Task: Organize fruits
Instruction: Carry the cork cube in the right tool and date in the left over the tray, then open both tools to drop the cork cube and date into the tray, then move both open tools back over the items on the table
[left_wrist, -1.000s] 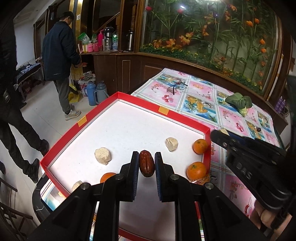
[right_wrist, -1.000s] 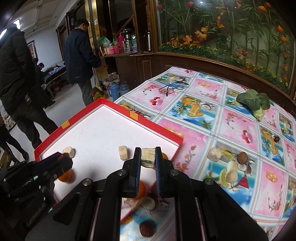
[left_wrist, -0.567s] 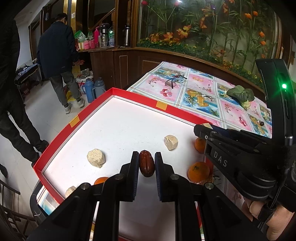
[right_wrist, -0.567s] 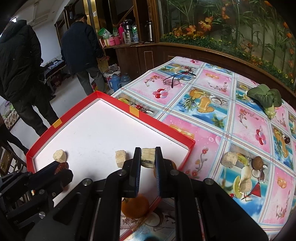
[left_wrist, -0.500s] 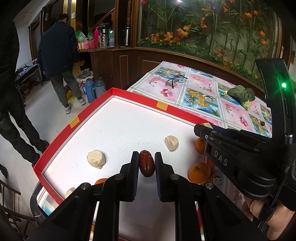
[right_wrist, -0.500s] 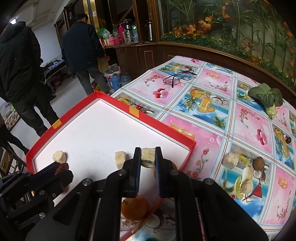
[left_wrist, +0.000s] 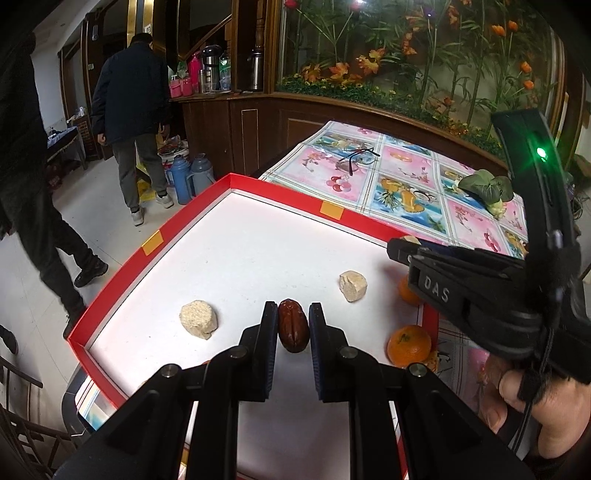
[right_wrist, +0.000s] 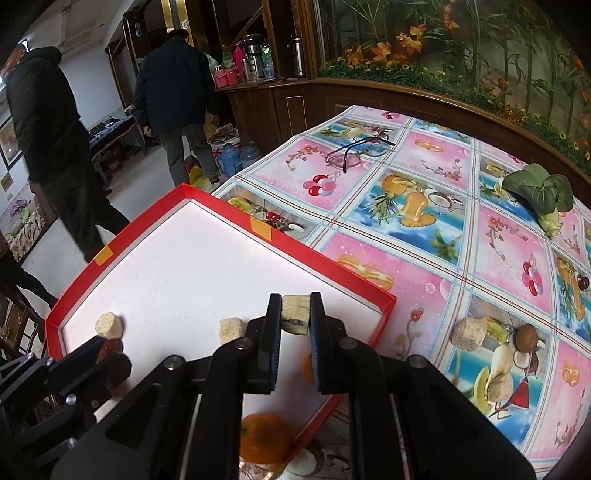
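Both hand-held grippers drifted slightly over red tray (left_wrist: 110, 295); left hand-held gripper (left_wrist: 293, 325) grips date (left_wrist: 293, 329), long axis pointing forward; right hand-held gripper (right_wrist: 295, 317) grips beige chunk (right_wrist: 295, 314) above tray's right edge.

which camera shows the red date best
The left wrist view shows it best: the red date sits whole and sharp between the jaws of the left gripper, over the white tray. In the right wrist view, only a dark red sliver shows behind the left gripper's black fingers.
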